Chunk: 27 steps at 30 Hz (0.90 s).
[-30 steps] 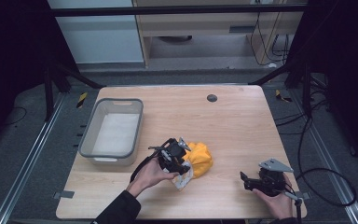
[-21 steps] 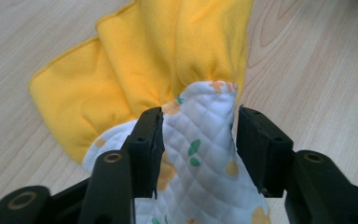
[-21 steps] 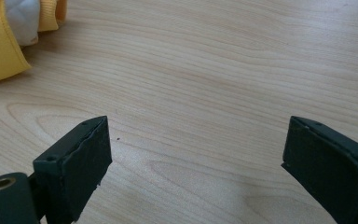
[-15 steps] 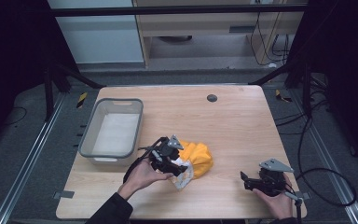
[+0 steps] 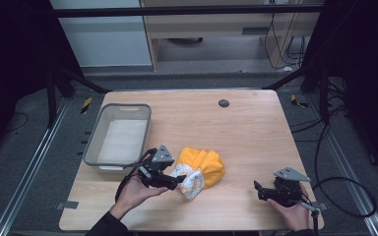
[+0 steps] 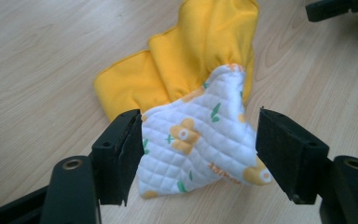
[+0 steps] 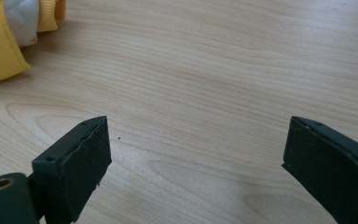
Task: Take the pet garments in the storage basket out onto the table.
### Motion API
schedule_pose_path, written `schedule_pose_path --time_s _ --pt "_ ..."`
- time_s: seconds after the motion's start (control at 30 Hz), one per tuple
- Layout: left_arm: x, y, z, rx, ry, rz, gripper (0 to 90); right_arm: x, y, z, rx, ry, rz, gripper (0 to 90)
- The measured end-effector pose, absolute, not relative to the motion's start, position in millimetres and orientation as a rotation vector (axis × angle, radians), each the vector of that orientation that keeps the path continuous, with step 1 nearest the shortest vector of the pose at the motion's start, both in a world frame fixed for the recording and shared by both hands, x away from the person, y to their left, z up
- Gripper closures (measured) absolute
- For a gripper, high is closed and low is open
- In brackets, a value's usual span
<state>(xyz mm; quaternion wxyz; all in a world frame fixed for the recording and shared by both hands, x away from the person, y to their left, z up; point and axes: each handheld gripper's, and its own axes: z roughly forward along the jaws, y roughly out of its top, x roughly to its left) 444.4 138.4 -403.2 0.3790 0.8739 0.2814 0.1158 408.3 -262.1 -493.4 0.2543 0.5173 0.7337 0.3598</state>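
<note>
A crumpled yellow cloth [image 5: 205, 164] with a white quilted, flower-printed part [image 5: 189, 181] lies on the wooden table [image 5: 246, 137], near its front middle. My left gripper [image 5: 178, 181] lies just left of it and points at the white part. In the left gripper view the quilted flap [image 6: 196, 144] sits between the jaws of the left gripper [image 6: 200, 126]. These jaws have just been opening: one pad brushes the flap's edge and the other stands apart. My right gripper [image 5: 258, 191] rests open at the front right. In the right gripper view the right gripper [image 7: 198, 130] has bare wood between its jaws.
A grey plastic bin [image 5: 93, 142] with a white liner stands at the table's left side, close behind my left hand. A small dark round hole [image 5: 223, 103] is near the far edge. Dark frame posts and cables surround the table.
My left gripper has drawn back to the left, away from the yellow heap, and its jaws have opened off the cloth. The right gripper has stayed put.
</note>
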Motion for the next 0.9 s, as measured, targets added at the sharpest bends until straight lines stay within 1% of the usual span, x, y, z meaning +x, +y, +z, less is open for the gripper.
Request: schedule_pose_path --time_s 0.27,0.5,0.8,0.9 --pt "431 166 -409 2.146 0.774 0.367 29.7 408 -262 -494 1.405 1.995 0.976 7.0" --pt "423 186 -423 2.079 0.845 0.382 28.5 408 -262 -494 1.405 1.999 0.974 6.9" --pt "416 209 -434 2.04 0.92 0.404 27.7 407 -261 -494 1.404 2.006 0.975 6.5" --pt "411 224 -440 2.012 0.958 0.424 27.6 407 -260 -495 1.399 2.008 0.97 6.4"
